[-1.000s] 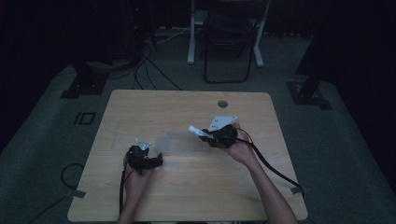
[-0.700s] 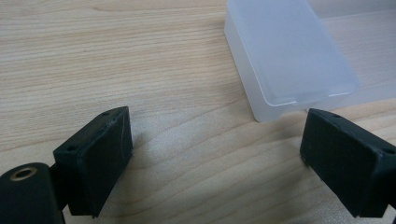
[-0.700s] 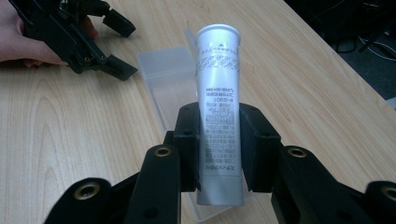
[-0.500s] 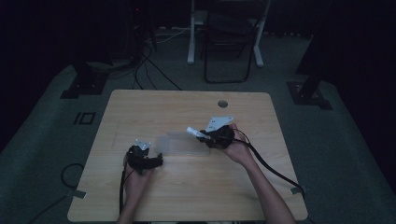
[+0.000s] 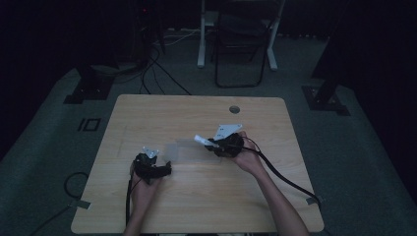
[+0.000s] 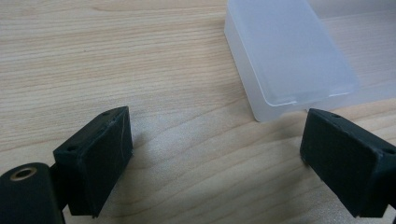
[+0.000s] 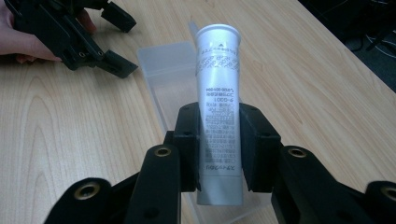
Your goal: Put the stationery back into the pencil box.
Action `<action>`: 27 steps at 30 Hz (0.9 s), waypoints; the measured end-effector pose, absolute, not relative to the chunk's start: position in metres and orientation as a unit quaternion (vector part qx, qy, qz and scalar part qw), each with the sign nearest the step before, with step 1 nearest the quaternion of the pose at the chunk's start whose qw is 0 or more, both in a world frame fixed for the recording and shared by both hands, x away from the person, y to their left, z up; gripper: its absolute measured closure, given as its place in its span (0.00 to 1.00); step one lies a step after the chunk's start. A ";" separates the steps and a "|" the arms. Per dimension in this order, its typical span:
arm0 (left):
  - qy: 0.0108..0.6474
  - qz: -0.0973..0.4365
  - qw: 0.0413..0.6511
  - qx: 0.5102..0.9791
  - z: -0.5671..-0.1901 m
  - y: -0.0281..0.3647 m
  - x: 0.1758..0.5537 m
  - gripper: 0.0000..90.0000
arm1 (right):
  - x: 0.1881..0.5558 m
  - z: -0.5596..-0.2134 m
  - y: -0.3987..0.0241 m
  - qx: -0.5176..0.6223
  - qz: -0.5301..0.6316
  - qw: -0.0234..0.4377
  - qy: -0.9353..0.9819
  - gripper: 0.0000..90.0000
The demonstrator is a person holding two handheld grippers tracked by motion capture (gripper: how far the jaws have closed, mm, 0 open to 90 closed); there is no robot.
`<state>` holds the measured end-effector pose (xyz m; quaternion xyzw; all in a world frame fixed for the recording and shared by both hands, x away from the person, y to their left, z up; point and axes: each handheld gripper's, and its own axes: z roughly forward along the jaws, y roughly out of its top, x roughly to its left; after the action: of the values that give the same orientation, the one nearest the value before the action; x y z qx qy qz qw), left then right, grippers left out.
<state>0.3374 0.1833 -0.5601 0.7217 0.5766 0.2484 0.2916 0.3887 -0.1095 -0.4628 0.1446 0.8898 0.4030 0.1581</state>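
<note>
wooden table (image 5: 196, 201) w/ a round hole (image 5: 234, 109) near its far edge, dark floor round it, a chair (image 5: 239, 44) and cables (image 5: 162, 64) beyond.

on the table, between the two hands, lies a clear plastic box (image 5: 189, 150), long and shallow, frosted. in the left gripper view its near corner (image 6: 285, 60) sits just ahead of the jaws, a bit to the right side, resting flat on the wood. in the right gripper view the box (image 7: 170, 74) runs away under the tube, toward the other hand.

right gripper (image 5: 212, 142) is clamped on a white tube (image 5: 201, 139), held above the box; pads press both sides of the tube (image 7: 218, 107) abt mid-length, printed text on it, rounded end pointing away from the cam. tube is off the table, tilted slightly, over the box's length.

left gripper (image 5: 164, 169) sits low at the table, jaws spread wide w/ nothing between them; box just past the fingertips (image 6: 100, 144), not touching as far as i can tell. that gripper (image 7: 105, 35) also shows top left in the right gripper view, jaws apart, beside the box's far end.
</note>
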 end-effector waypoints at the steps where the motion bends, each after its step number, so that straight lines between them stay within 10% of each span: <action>1: 0.577 0.248 0.292 0.721 -0.560 0.183 0.337 0.11 | 0.389 -0.463 -0.109 0.144 0.403 0.158 0.890 0.79; 27: 0.577 0.248 0.292 0.721 -0.560 0.183 0.337 0.11 | 0.392 -0.489 -0.094 0.131 0.379 0.151 0.904 0.79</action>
<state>0.3375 0.1833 -0.5601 0.7214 0.5767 0.2483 0.2920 0.3920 -0.0937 -0.4887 0.1309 0.9036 0.3789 0.1513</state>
